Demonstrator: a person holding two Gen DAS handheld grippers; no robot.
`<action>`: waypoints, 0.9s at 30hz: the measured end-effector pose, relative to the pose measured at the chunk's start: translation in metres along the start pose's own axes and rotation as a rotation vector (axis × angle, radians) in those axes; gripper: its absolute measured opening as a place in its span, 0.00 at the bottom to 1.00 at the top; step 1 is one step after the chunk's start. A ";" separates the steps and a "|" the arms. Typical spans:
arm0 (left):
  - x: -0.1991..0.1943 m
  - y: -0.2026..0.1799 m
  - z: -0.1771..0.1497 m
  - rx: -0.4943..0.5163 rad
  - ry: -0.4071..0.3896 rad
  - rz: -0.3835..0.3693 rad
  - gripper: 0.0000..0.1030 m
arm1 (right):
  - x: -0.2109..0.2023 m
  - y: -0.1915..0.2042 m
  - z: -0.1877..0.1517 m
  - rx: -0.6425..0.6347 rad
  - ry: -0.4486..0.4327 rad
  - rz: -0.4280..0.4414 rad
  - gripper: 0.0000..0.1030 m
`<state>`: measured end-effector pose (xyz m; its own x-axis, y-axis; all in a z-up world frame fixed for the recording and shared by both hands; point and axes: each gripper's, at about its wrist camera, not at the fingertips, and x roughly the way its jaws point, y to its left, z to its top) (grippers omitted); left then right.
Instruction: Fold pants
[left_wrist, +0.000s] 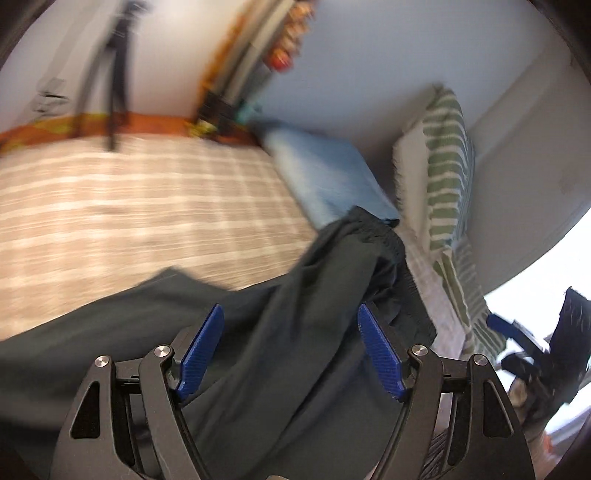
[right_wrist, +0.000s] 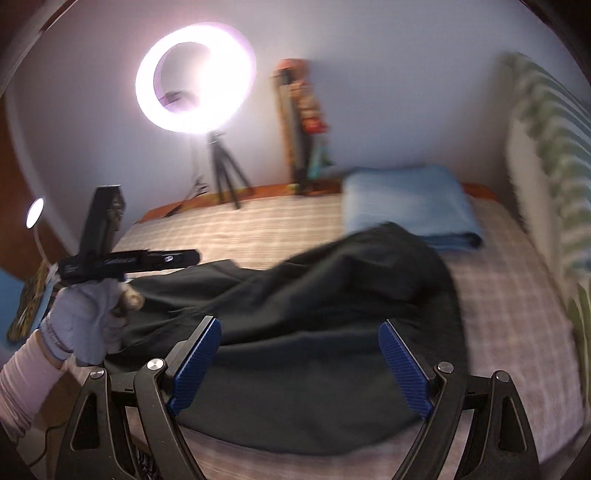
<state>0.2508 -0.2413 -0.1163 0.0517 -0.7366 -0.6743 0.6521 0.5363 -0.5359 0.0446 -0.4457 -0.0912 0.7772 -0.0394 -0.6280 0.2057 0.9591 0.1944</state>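
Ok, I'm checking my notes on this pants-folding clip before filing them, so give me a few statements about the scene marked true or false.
1. The dark pants lie crumpled on the checked bedspread. True.
2. The right gripper is clamped on the pants. False: its fingers stand apart, gripping nothing.
3. A folded blue blanket lies beyond the pants. True.
4. The ring light is off. False: it glows brightly.
5. The left gripper is open. True.

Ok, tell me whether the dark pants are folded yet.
Not neatly folded: the dark pants lie rumpled on the bed, with fabric bunched in uneven ridges.
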 end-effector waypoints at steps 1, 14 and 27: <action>0.014 -0.004 0.006 -0.003 0.018 -0.010 0.73 | -0.003 -0.009 -0.004 0.021 -0.003 -0.007 0.87; 0.119 -0.016 0.035 -0.042 0.154 0.047 0.71 | 0.006 -0.091 -0.036 0.217 0.004 -0.015 0.83; 0.109 -0.045 0.031 0.038 0.063 0.003 0.04 | 0.013 -0.120 -0.037 0.319 0.024 -0.020 0.62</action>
<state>0.2510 -0.3585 -0.1501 0.0069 -0.7073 -0.7069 0.6802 0.5215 -0.5151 0.0079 -0.5511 -0.1503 0.7577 -0.0473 -0.6509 0.3999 0.8219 0.4057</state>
